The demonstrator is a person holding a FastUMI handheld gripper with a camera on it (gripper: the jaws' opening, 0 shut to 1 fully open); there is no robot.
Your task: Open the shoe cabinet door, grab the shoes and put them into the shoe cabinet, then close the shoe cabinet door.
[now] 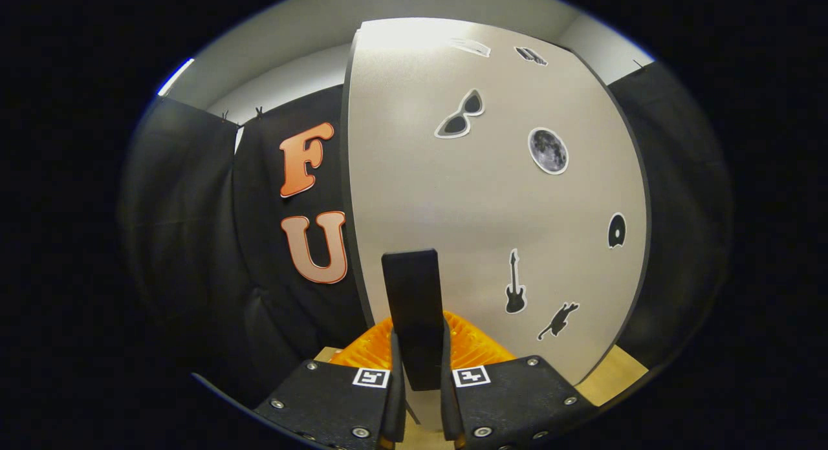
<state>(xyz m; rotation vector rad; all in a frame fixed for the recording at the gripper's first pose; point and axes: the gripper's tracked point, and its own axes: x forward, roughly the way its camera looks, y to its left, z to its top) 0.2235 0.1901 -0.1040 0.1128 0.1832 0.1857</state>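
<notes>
1. Gripper view: cabinet door (453,198), pale grey panel with a dark edge, upright directly ahead of the fingers and taking up most of the scene.
2. Door handle (412,311), black, flat, upright bar on the door face; lower end between the two fingers.
3. Gripper (417,388), two black fingers (394,372) closed in on the handle from either side, both pads seemingly in contact with it; narrow opening, only as wide as the bar.
4. Square black-and-white markers (370,377), one on top of each finger body, flanking the handle.
5. Stickers on the door: sunglasses (460,115) high, just above and right of the handle line; moon disc (548,150) to their right; guitar (515,283) lower, right of the handle; cat silhouette (557,321) below and right of the guitar; small dark round sticker (616,231) near the far edge; two more near the top edge, too distorted to identify.
6. Orange ribbed item (475,346) low behind the fingers, on both sides of the handle; identity not determinable.
7. Wooden surface (614,372) beneath the door, at the lower right and below the fingers.
8. Shoes: position not determinable.
</notes>
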